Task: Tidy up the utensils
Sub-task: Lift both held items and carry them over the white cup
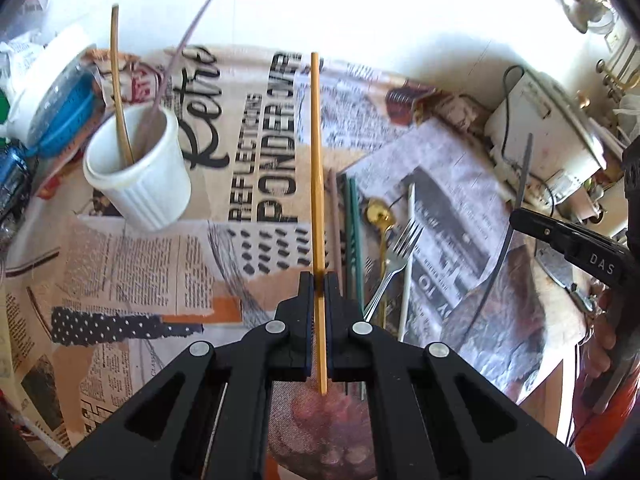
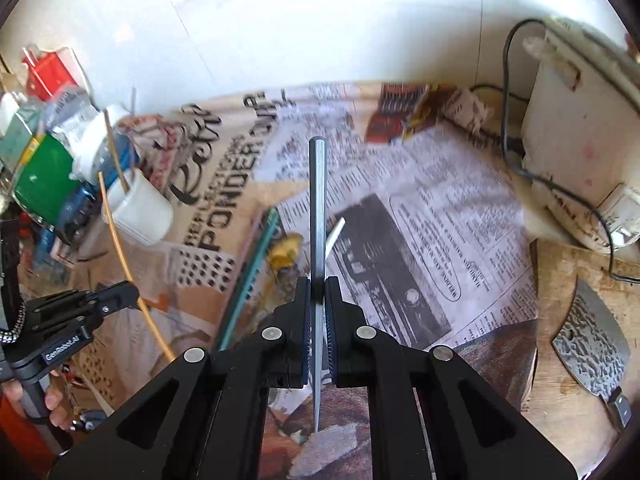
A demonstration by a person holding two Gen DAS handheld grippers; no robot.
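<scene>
I have left gripper (image 1: 319, 282) jaws clenched on yellow chopstick (image 1: 316, 160), right gripper (image 2: 318, 292) on grey chopstick (image 2: 317, 200); both light, stiff, slippery; gripped near lower ends

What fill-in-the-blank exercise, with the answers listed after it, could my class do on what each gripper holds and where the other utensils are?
1. The left gripper is shut on a ____ chopstick.
2. The right gripper is shut on a ____ chopstick.
3. The white cup already holds ____ chopsticks.
4. A silver ____ lies beside the gold spoon on the newspaper.

Answers: yellow; grey; two; fork
</scene>
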